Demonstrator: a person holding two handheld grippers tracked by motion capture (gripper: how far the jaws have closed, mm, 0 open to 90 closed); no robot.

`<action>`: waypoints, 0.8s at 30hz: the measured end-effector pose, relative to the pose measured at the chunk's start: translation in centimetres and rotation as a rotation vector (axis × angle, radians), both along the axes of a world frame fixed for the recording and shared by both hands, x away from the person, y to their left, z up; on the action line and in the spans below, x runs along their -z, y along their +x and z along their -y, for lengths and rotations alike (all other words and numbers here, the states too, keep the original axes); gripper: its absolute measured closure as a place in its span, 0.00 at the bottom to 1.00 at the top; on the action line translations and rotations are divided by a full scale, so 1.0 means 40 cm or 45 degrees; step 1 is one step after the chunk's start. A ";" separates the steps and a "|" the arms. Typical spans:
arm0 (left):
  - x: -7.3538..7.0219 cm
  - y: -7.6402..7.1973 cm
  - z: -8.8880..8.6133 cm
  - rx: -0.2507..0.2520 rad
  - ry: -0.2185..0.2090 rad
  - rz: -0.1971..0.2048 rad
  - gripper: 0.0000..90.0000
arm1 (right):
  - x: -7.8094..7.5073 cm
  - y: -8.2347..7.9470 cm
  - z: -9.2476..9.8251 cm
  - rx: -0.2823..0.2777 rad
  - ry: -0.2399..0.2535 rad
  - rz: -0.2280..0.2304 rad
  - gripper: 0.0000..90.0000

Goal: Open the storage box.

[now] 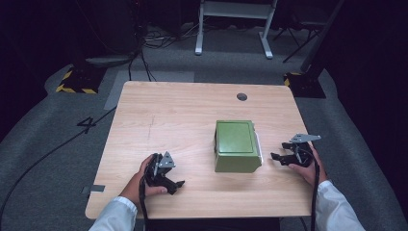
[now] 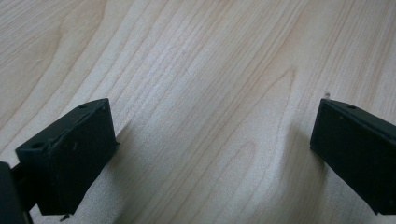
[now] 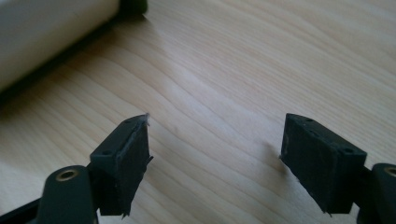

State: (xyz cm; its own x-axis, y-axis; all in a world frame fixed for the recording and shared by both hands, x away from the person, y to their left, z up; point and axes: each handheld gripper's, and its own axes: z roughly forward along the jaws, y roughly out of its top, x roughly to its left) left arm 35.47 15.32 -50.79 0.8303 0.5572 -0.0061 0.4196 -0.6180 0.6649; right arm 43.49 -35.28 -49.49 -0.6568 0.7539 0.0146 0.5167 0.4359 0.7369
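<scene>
We rest both grippers open on the desk, one either side of the green box.

The box (image 1: 235, 145) sits right of the desk's middle, near our edge, a pale strip along its right side. Our left gripper (image 1: 168, 179) lies well apart from it, jaws spread over bare wood and holding nothing; our right gripper (image 1: 283, 154) lies near the box's right side, jaws likewise spread and empty, pointing toward it. We judge this a ready pose, hands parked low so neither blocks the box. The desk (image 1: 159, 115) is bare to the left and behind the box, giving room; the right edge is close behind our right hand.
</scene>
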 end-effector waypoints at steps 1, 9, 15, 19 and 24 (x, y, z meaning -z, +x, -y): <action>0.000 0.000 0.000 0.000 0.001 0.000 0.00 | -0.009 -0.004 -0.004 0.006 0.007 0.018 0.26; 0.000 0.000 0.000 0.000 0.000 0.000 0.00 | -0.089 -0.043 -0.049 -0.050 0.091 0.130 0.30; 0.000 -0.001 0.000 -0.003 0.000 0.000 0.00 | -0.132 -0.068 -0.085 -0.110 0.156 0.181 0.34; 0.000 -0.001 0.000 -0.004 0.001 0.000 0.00 | -0.148 -0.076 -0.111 -0.144 0.186 0.176 0.36; 0.000 -0.002 0.001 -0.011 0.001 0.000 0.00 | -0.142 -0.075 -0.151 -0.182 0.135 0.160 0.36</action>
